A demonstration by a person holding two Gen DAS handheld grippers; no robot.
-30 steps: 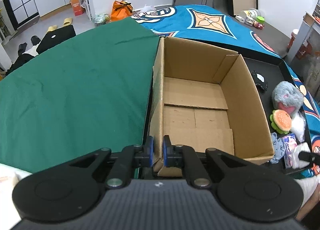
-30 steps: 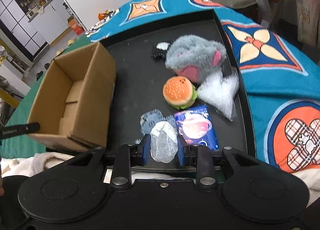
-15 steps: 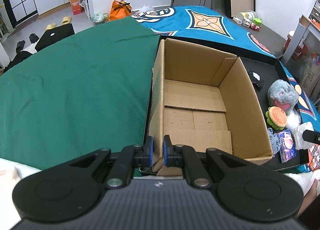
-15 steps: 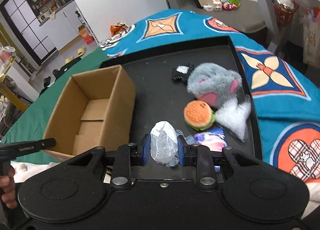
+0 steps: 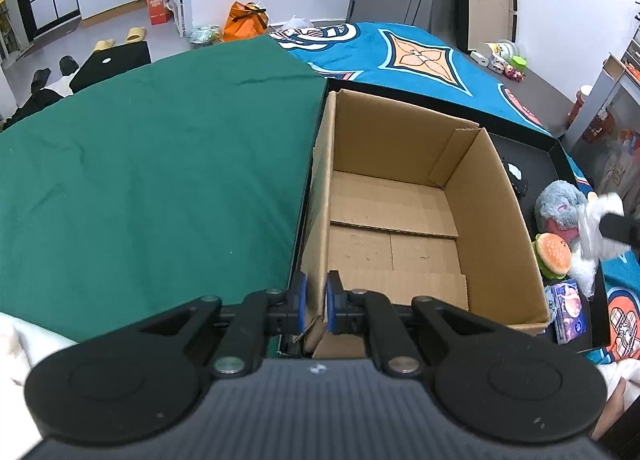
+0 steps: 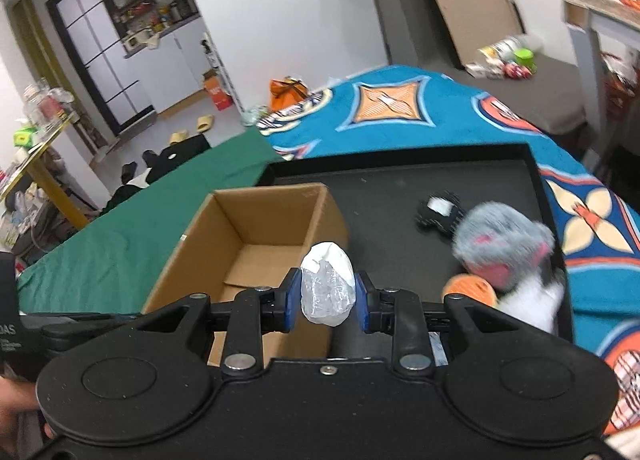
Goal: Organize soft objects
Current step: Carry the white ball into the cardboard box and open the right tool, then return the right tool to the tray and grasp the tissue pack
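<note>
An open cardboard box [image 5: 400,196] [image 6: 256,236] stands empty on the left of a black tray [image 6: 400,180]. My left gripper [image 5: 314,302] is shut on the box's near left wall at the corner. My right gripper [image 6: 327,296] is shut on a white plastic-wrapped soft bundle [image 6: 328,286], held in the air by the box's right wall; the bundle [image 5: 600,224] also shows at the right in the left wrist view. On the tray lie a grey and pink plush [image 6: 504,244] [image 5: 560,208], a burger plush [image 5: 554,254] [image 6: 472,288], a black and white plush [image 6: 438,212] and a blue packet [image 5: 570,308].
A green cloth [image 5: 152,188] covers the surface left of the box, a blue patterned cloth [image 5: 420,56] lies behind and to the right. A clear crinkled bag [image 5: 586,274] sits beside the burger. Slippers, an orange bag [image 5: 244,20] and cabinets are on the floor far behind.
My right gripper has lifted the white bundle off the tray and carried it left toward the box. The left gripper has kept its hold on the box wall.
</note>
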